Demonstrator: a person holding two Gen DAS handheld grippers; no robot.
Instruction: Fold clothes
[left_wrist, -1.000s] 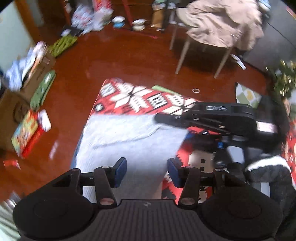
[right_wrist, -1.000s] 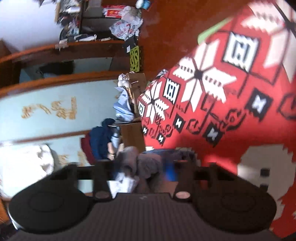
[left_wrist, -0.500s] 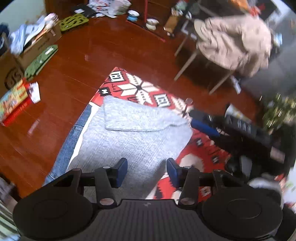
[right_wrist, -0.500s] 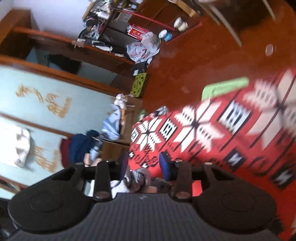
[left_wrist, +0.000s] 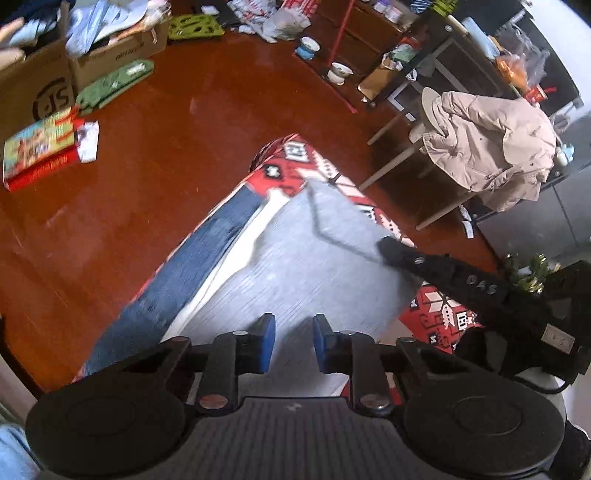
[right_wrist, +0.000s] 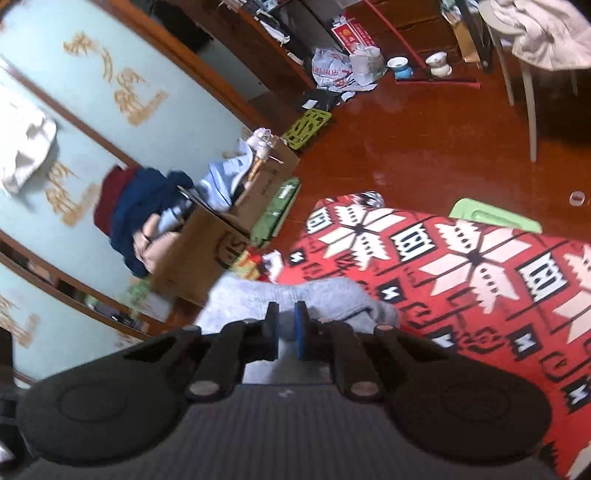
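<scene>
A grey knit garment (left_wrist: 295, 266) lies on a red patterned blanket (left_wrist: 291, 155) spread on the floor, with a folded edge near its far end. My left gripper (left_wrist: 293, 332) is open and empty, just above the garment's near part. My right gripper (right_wrist: 286, 328) is nearly closed on a raised fold of the grey garment (right_wrist: 314, 295). In the left wrist view the right gripper's black fingers (left_wrist: 406, 254) reach onto the garment's right edge.
A chair draped with a beige jacket (left_wrist: 491, 144) stands on the red-brown floor beyond the blanket. Cardboard boxes (left_wrist: 33, 85) with clothes, green mats (left_wrist: 114, 85) and a book (left_wrist: 37, 151) lie to the left. A green board (right_wrist: 495, 216) sits at the blanket's far edge.
The right gripper has narrowed from open to nearly closed on the garment's fold. The left gripper has swung, so the garment and blanket now run diagonally in its view.
</scene>
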